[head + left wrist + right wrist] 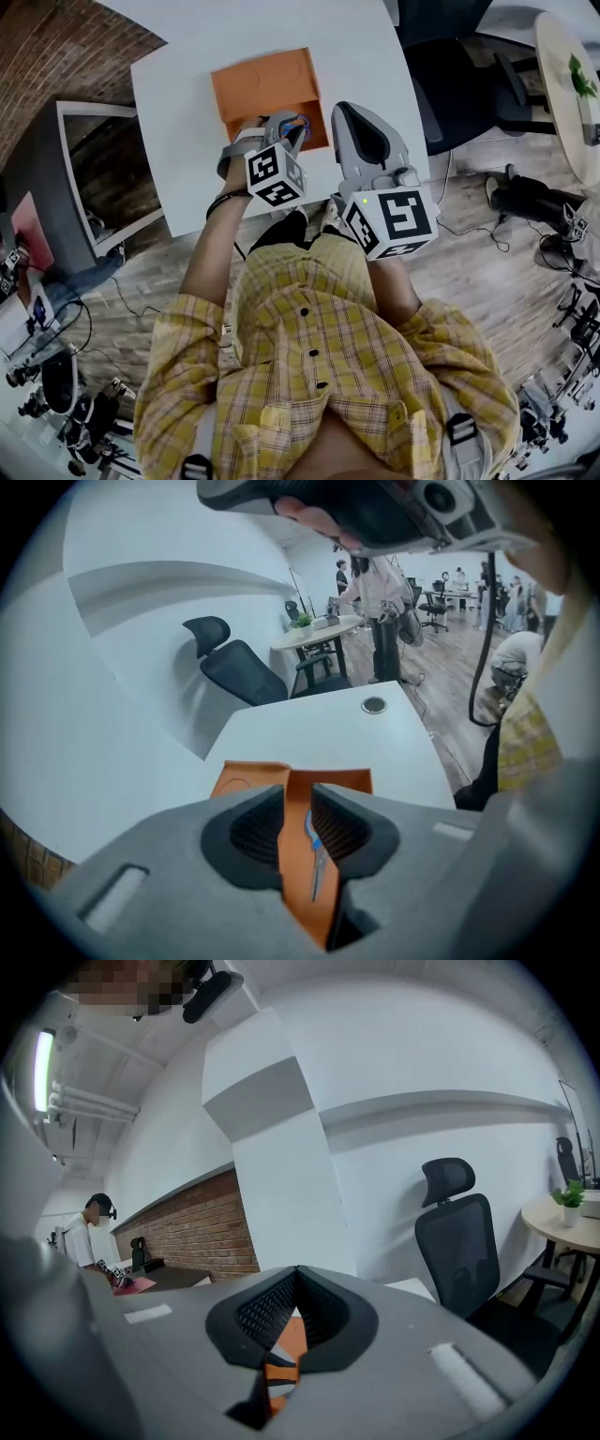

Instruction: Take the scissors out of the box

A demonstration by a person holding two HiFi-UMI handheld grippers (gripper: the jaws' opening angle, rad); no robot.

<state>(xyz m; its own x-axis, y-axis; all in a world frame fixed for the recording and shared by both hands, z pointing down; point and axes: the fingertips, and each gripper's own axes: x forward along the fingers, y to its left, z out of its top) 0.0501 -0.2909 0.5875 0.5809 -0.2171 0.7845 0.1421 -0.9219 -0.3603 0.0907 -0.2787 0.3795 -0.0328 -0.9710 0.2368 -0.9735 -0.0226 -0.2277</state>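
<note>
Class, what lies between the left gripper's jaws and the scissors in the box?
Bare. In the left gripper view the scissors show between the open jaws of the left gripper, lying on the box floor with nothing over them.

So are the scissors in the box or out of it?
In. The left gripper view shows the scissors lying inside the orange box, below the open left claw, not gripped.

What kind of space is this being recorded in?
Most likely an open-plan office or lab. A black swivel office chair stands beside a white table. Behind it is a round table with a potted plant. People stand among desks farther back.
</note>
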